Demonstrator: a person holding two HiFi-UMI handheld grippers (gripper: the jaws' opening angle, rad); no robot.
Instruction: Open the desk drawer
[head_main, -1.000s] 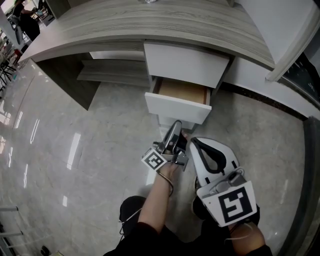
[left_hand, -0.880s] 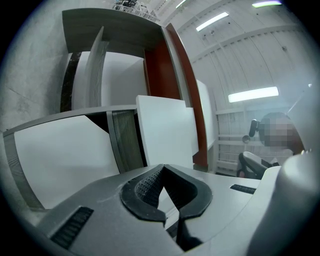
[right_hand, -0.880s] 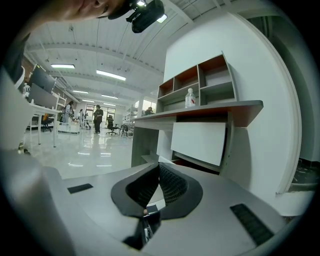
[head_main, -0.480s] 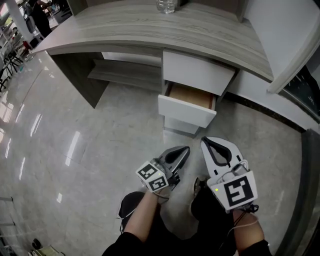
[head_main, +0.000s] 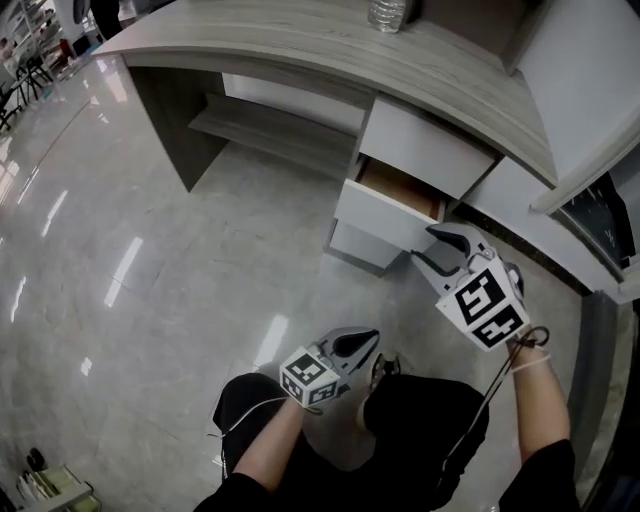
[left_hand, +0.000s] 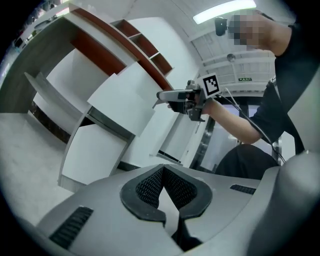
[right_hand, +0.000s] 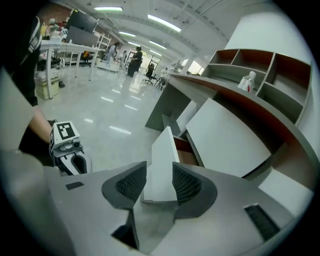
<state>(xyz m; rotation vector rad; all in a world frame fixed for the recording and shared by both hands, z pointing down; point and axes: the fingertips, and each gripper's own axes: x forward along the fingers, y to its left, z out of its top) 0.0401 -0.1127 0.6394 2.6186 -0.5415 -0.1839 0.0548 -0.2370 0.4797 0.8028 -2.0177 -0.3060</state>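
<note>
The white desk drawer stands partly pulled out under the grey wood desktop, its brown inside showing. My right gripper is at the drawer's right front corner. Its jaws are opening, and in the right gripper view the drawer's white front panel stands edge-on between the pads of the right gripper, which do not press on it. My left gripper is low by the person's knee, away from the drawer. It is shut and empty in the left gripper view.
A closed white drawer sits above the open one and another below it. A water bottle stands on the desktop. A low shelf runs under the desk to the left. Glossy floor spreads left.
The left gripper has pulled back from the drawer front toward the person's body. The right gripper has gone up to the drawer's right corner and its jaws have parted.
</note>
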